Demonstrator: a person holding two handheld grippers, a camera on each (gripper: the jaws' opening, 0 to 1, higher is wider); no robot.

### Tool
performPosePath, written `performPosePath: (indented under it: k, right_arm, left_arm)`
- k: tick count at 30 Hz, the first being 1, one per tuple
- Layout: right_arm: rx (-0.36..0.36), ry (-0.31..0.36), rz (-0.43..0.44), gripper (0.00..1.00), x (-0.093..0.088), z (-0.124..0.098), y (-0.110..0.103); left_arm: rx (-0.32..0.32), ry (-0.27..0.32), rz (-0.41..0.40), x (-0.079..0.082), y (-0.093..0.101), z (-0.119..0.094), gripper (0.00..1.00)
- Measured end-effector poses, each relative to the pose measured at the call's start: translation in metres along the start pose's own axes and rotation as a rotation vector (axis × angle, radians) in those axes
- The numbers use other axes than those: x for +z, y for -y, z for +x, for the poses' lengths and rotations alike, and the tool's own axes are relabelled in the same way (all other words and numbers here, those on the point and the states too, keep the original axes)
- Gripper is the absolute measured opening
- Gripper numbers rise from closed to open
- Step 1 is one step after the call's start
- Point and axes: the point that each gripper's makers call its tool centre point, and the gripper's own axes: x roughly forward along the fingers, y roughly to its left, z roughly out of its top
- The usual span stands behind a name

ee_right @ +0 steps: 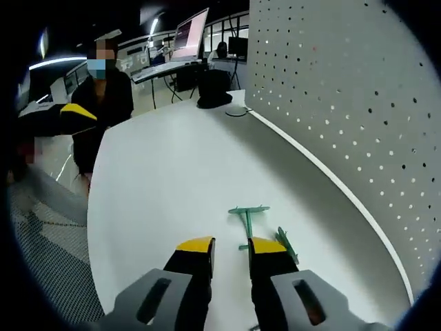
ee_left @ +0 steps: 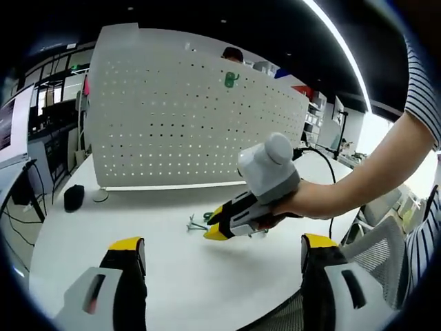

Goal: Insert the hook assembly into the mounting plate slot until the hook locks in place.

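Presently the right gripper (ee_right: 229,249) sits low over the table (ee_right: 158,179), jaws narrowly parted, its right tip beside the green hook assembly (ee_right: 249,222), which lies flat short of the pegboard (ee_right: 344,89). The hook looks light, thin and stiff; judged best pinched across its straight shank. Left gripper (ee_left: 222,249) stands wide, holding nothing, back from the pegboard.

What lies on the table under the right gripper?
A green hook lies on the white table by the right gripper. A second green piece sits beside it. Its far end is covered by the gripper.
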Motion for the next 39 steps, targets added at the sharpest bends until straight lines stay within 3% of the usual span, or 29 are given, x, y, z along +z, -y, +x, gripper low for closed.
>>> performPosePath:
  k: [16, 23, 34, 39]
  right_arm:
    - [-0.042, -0.043, 0.01, 0.05, 0.002, 0.017, 0.016]
    - [-0.046, -0.043, 0.084, 0.01, 0.001, 0.016, 0.015]
    - [-0.038, 0.006, 0.202, 0.0, 0.017, -0.004, 0.016]
    - [-0.027, 0.026, 0.264, 0.0, 0.019, -0.02, 0.018]
  left_arm:
    - [0.012, 0.017, -0.018, 0.003, -0.005, -0.002, 0.94]
    - [0.008, 0.017, -0.018, 0.002, -0.004, -0.001, 0.93]
    - [0.014, 0.024, -0.029, 0.004, -0.006, -0.003, 0.92]
    - [0.016, 0.039, -0.075, 0.01, -0.012, -0.004, 0.91]
